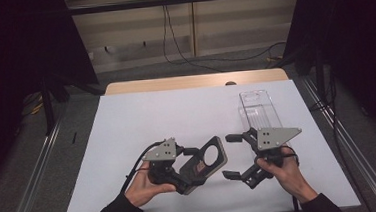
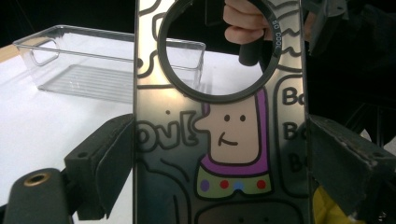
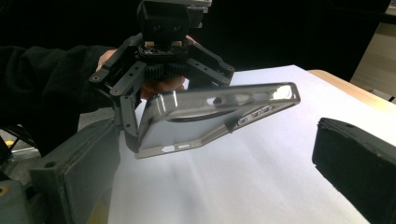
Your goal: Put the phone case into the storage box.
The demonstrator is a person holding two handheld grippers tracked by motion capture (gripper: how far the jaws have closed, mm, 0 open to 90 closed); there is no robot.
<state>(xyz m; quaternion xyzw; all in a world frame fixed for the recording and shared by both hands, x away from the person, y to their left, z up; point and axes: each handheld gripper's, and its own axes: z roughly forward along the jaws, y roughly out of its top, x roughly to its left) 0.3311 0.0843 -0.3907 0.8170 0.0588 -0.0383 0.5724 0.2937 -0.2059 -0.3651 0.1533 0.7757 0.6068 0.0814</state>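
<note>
We see a white surface (image 1: 186, 116) spread wide before us, with a wooden edge at its far side. On its far right stands a clear tray (image 1: 257, 110), long and narrow, upright on its base; in the left gripper view it sits behind the case at the upper left (image 2: 93, 65).

Next comes the case (image 1: 206, 161), a grey translucent phone case with a large round ring cut near one end. It hangs above the surface at the near middle, between our two hands, not lying on anything. The left claw (image 1: 192, 166) pinches it by its long sides: in the left gripper view the two pads press against both edges of the case (image 2: 219, 140), whose cartoon face and coloured dots fill the middle. From the right gripper view the case (image 3: 210, 116) juts out level from the left claw (image 3: 163, 93), ring end pointing toward the right side of that view.

The right claw (image 1: 234, 155) stands just beside the ring end of the case, apart from it. Its jaws are spread wide with nothing between them, one above and one below in the high view. The case lies ahead of this claw, between and beyond its pads.
</note>
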